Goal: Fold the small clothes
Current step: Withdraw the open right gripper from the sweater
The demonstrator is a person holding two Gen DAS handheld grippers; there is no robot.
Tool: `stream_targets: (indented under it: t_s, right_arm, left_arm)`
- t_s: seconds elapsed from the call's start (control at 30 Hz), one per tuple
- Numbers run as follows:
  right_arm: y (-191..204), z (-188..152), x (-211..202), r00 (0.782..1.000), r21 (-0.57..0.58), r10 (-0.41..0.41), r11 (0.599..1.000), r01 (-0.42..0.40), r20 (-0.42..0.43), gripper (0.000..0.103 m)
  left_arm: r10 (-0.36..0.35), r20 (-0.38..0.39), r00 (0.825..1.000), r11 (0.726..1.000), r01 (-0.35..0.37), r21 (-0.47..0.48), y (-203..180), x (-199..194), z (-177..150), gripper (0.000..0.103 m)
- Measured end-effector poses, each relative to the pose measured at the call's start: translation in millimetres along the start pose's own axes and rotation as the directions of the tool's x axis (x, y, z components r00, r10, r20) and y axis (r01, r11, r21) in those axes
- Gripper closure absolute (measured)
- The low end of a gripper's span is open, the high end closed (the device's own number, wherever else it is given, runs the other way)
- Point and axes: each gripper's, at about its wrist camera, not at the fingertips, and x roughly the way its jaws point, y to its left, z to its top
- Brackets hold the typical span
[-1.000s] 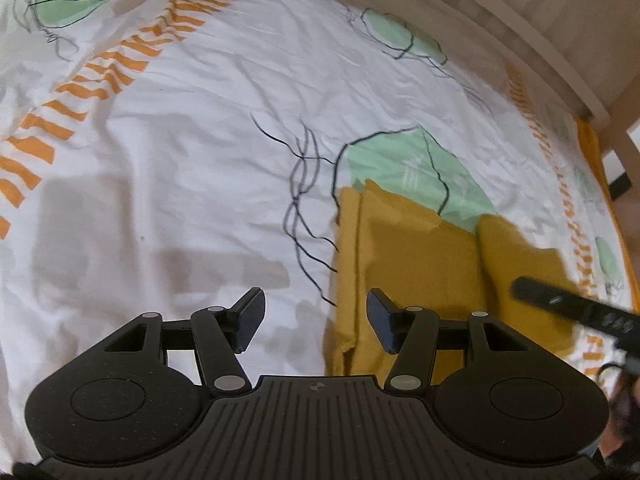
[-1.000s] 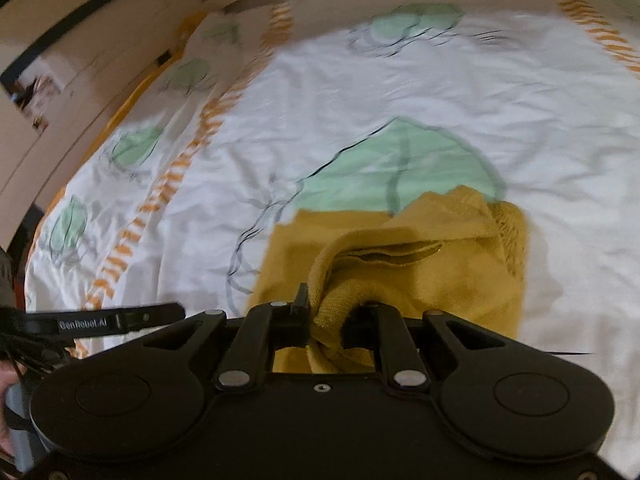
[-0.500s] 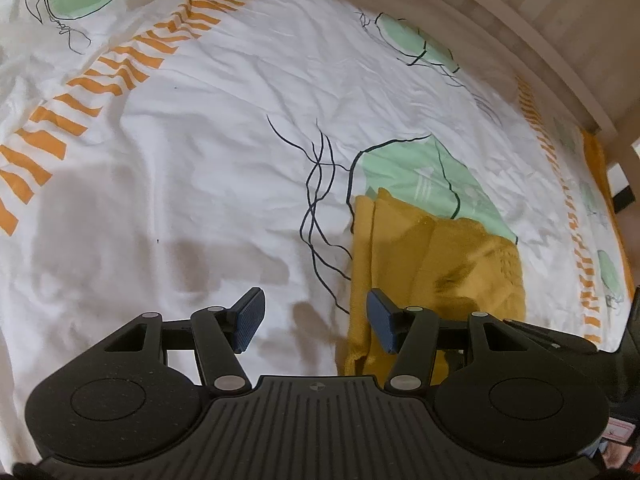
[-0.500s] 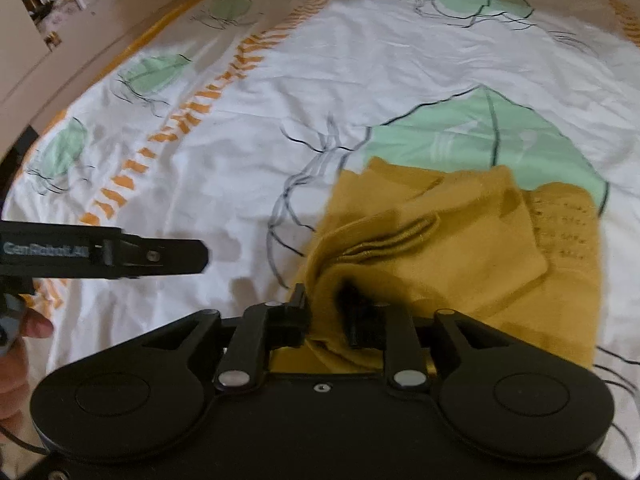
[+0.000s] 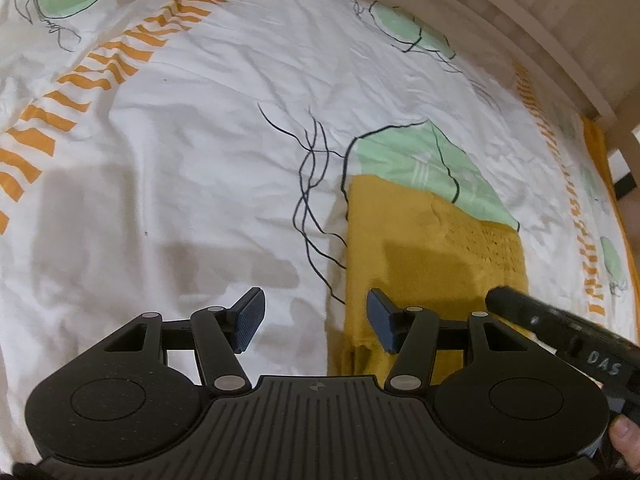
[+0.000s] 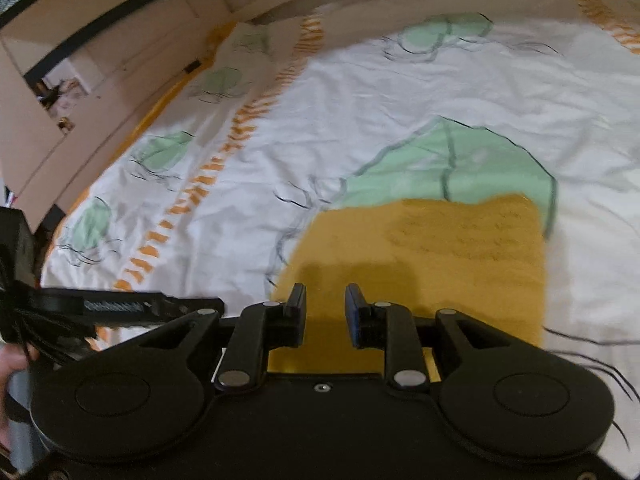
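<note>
A mustard-yellow knit garment [image 5: 432,248] lies folded into a flat rectangle on the bedsheet, partly over a green leaf print. My left gripper [image 5: 316,314] hovers open at the garment's left edge; its right pad sits over the cloth and nothing is between the jaws. In the right wrist view the garment [image 6: 424,256] lies just ahead of my right gripper [image 6: 326,304], whose jaws stand a little apart and are empty above the cloth's near edge. The right gripper's black arm [image 5: 560,332] reaches in from the right in the left wrist view.
The white bedsheet [image 5: 180,168] has orange stripes and green leaf prints. A pale wooden bed frame [image 5: 540,20] runs along the far edge. Cardboard boxes and furniture [image 6: 80,80] stand beyond the bed's left side. A person's hand [image 6: 12,360] holds the left gripper.
My right gripper has let go of the bunched garment fold and drawn back. The cloth now lies flat and squared. The left gripper has stayed in place and open.
</note>
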Motion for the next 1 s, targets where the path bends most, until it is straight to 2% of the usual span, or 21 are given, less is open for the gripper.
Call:
stream_targets:
  t_s: [0.13,0.27,0.37,0.43,0.5,0.73,0.8,0.87,1.0]
  right_arm:
    - [0,-20,5,0.999,-0.036,-0.01,0.999,0.009,-0.031,0.069]
    - [13,-47,15,0.997,-0.094,0.02,0.995,-0.027,-0.069,0.069]
    - [25,-74,28,0.991,-0.16,0.013,0.986,-0.035,-0.137,0.069]
    - [32,-87,26,0.993,-0.209,0.005,0.978,-0.03,-0.118,0.068]
    - [37,-91,21,0.994,-0.23,0.005,0.973,-0.03,-0.108,0.068]
    - [28,-87,9,0.991,-0.197,0.055,0.977,-0.079,-0.125,0.068]
    - [22,-86,2,0.993,-0.173,0.072,0.981,-0.087,-0.092,0.053]
    - [14,-85,-7,0.997,-0.145,0.068,0.987,-0.073,-0.042,0.028]
    - [-7,-78,-25,0.999,-0.079,0.043,0.996,-0.041,0.017,0.023]
  left_arm:
    - [-0.016,-0.011,1.0,1.0,0.016,0.015,-4,2,-2,0.049]
    - [-0.012,-0.019,1.0,1.0,0.013,0.028,-7,4,-4,0.049]
    - [-0.014,-0.028,1.0,0.999,0.015,0.029,-7,6,-5,0.049]
    - [-0.022,-0.035,0.999,1.0,0.023,0.021,-7,7,-5,0.049]
    - [-0.034,-0.042,0.999,0.999,0.034,0.011,-7,9,-6,0.049]
    - [-0.063,-0.07,0.996,0.997,0.065,0.034,-17,16,-13,0.049]
    - [-0.073,-0.076,0.994,0.997,0.076,0.033,-18,17,-16,0.049]
    - [-0.085,-0.084,0.993,0.996,0.087,0.027,-18,19,-19,0.049]
    - [-0.091,-0.095,0.991,0.995,0.093,0.019,-19,21,-29,0.049]
